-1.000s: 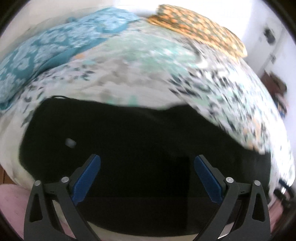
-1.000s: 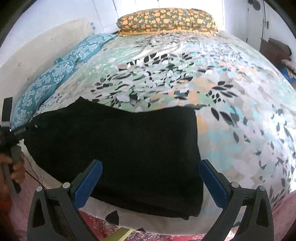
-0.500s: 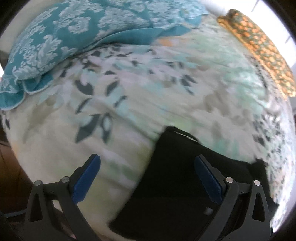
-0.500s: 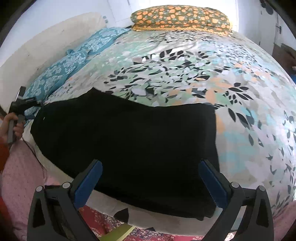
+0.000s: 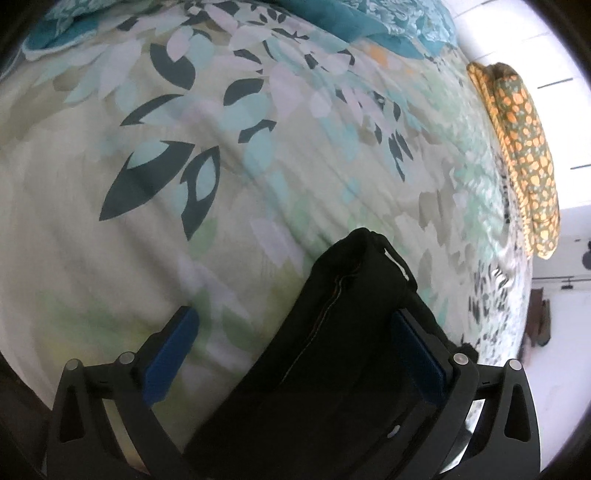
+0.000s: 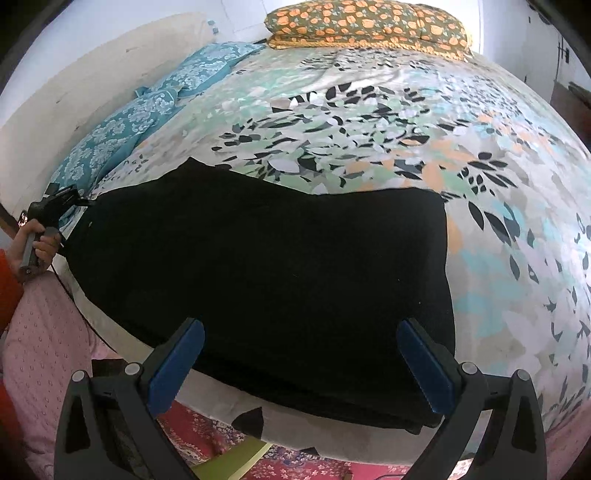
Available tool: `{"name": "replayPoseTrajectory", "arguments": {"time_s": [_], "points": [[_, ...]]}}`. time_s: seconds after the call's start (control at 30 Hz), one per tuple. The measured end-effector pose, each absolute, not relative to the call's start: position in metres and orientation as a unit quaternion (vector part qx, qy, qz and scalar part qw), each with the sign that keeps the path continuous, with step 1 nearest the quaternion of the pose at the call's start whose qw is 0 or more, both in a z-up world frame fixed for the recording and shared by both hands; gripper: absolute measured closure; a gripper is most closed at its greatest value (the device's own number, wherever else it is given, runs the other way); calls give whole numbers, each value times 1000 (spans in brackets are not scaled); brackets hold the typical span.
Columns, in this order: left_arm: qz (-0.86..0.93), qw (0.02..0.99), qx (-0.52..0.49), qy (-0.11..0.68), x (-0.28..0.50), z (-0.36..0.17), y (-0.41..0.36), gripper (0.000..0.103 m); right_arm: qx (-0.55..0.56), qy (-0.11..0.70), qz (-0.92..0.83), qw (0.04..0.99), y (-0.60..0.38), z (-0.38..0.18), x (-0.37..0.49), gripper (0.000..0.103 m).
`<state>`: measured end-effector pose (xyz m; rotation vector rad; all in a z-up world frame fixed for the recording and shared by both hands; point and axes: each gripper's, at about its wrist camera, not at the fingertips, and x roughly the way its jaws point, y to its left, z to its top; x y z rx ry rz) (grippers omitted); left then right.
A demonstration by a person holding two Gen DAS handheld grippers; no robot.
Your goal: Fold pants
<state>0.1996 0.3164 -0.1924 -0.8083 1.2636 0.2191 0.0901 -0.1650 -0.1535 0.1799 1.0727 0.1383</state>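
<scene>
Black pants (image 6: 277, 266) lie flat and folded on the floral bedsheet (image 6: 369, 129), near the bed's front edge. My right gripper (image 6: 300, 325) hovers open over their near edge, nothing between its fingers. In the left wrist view a corner of the pants (image 5: 354, 332), with a stitched seam and a belt loop, lies between the open fingers of my left gripper (image 5: 292, 315), closer to the right finger. The right wrist view shows the left gripper (image 6: 55, 205) at the pants' far left end, held by a hand (image 6: 37, 243).
Teal patterned pillows (image 6: 147, 110) line the left side of the bed and an orange spotted pillow (image 6: 369, 22) lies at the far end. A red patterned rug (image 6: 207, 443) and pink cloth (image 6: 44, 350) show below the bed's front edge.
The left wrist view swung from above the pants to their left corner and dropped close to the bed. The right gripper stayed open and shifted slightly over the pants.
</scene>
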Motion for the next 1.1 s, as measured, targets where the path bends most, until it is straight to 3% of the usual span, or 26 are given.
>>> {"name": "replayPoseTrajectory", "arguments": {"time_s": [0.27, 0.37, 0.4, 0.5, 0.87, 1.1], "points": [[102, 728, -351, 581, 205, -192, 312, 3, 103, 515, 50, 850, -172, -154, 89, 0], [48, 738, -361, 567, 205, -179, 301, 78, 103, 515, 51, 850, -172, -154, 90, 0], [58, 748, -342, 566, 204, -174, 296, 95, 103, 515, 52, 850, -171, -155, 90, 0], [65, 773, -303, 554, 194, -150, 274, 99, 101, 516, 57, 849, -169, -156, 92, 0], [10, 785, -378, 491, 166, -70, 217, 100, 126, 507, 62, 850, -178, -156, 93, 0], [-84, 788, -355, 495, 169, -32, 119, 101, 159, 491, 39, 856, -198, -150, 91, 0]]}}
